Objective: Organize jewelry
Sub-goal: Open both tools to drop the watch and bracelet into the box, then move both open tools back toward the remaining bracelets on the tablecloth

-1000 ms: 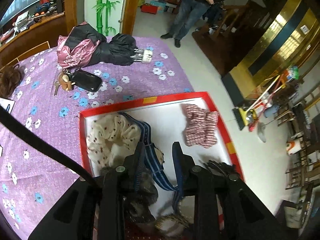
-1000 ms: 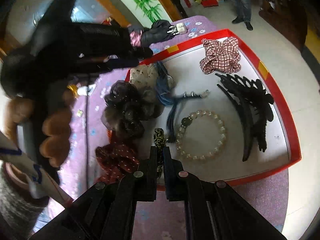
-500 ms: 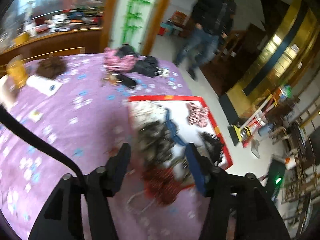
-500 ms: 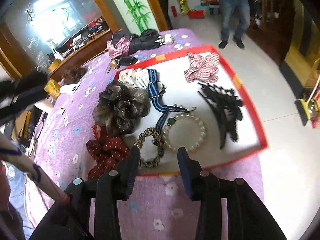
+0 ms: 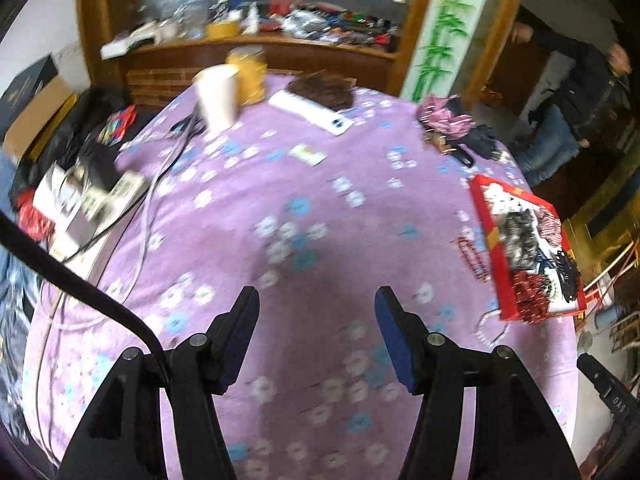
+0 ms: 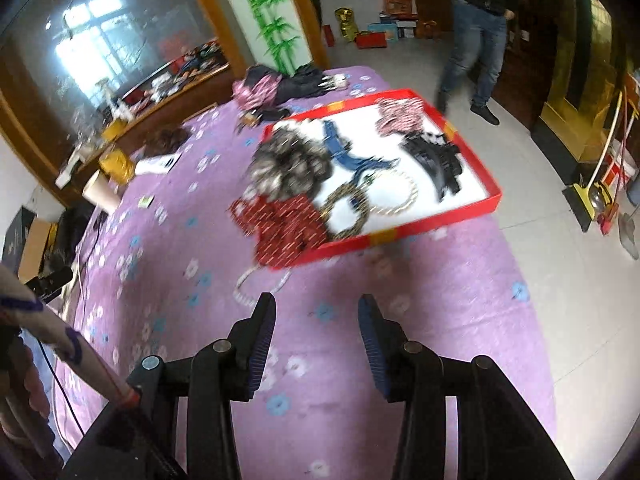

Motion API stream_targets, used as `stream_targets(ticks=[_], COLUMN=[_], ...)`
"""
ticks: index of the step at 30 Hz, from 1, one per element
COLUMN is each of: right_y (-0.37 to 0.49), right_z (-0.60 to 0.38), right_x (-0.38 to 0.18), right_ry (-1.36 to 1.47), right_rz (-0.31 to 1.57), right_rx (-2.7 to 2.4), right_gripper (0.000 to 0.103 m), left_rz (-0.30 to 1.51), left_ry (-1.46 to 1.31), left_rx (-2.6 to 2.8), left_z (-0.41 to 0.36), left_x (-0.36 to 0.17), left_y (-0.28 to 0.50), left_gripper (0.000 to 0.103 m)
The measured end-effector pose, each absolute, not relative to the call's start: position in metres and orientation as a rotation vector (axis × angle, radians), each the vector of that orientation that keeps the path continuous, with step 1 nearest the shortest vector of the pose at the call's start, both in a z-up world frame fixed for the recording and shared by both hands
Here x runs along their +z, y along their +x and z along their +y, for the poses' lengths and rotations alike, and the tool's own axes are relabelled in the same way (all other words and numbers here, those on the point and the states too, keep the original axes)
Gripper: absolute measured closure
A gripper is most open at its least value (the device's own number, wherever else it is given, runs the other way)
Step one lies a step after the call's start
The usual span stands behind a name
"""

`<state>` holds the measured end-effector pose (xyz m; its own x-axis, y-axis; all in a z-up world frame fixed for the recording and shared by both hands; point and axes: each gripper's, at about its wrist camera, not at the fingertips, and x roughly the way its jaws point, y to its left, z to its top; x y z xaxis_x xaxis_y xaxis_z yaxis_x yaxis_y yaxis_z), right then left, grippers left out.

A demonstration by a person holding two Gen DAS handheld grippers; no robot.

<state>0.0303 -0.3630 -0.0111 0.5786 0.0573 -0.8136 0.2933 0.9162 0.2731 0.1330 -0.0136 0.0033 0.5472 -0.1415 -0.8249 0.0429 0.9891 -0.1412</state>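
- Left gripper (image 5: 316, 300) is held with jaws wide apart, nothing between them; purple floral tablecloth (image 5: 280, 208) is seen below it
- Right gripper (image 6: 316, 308) is likewise spread, nothing gripped, held over the cloth short of the red tray (image 6: 490, 196)
- Tray is loaded: dark organza scrunchie (image 6: 290, 164), leopard scrunchie (image 6: 346, 210), pearl bracelet (image 6: 396, 192), black claw clip (image 6: 438, 160), plaid scrunchie (image 6: 398, 114), blue strap (image 6: 348, 152)
- Red patterned scrunchie (image 6: 282, 230) is draped over the tray's near corner
- White bead bracelet (image 6: 258, 286) is left on the cloth just outside the tray, nearest the right gripper
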Motion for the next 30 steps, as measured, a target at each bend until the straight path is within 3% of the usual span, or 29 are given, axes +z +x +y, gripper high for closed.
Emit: stream_targets(ticks=[11,30], right_y=[0.06,0.229], right_z=[-0.299,-0.276], right_x=[-0.026,-0.096], right_ry=[0.373,0.184], right_rz=[1.017,1.161], right_rx=[-0.029,-0.039], right_gripper=[0.057,0.058], left_rz=[0.957,1.047], left_ry=[-0.12,-0.177], left_rx=[-0.15,-0.075], left_z=[0.02,0.063], left_x=[0.013,-0.021], left_y=[0.116,0.101], left_gripper=[0.044,0.044])
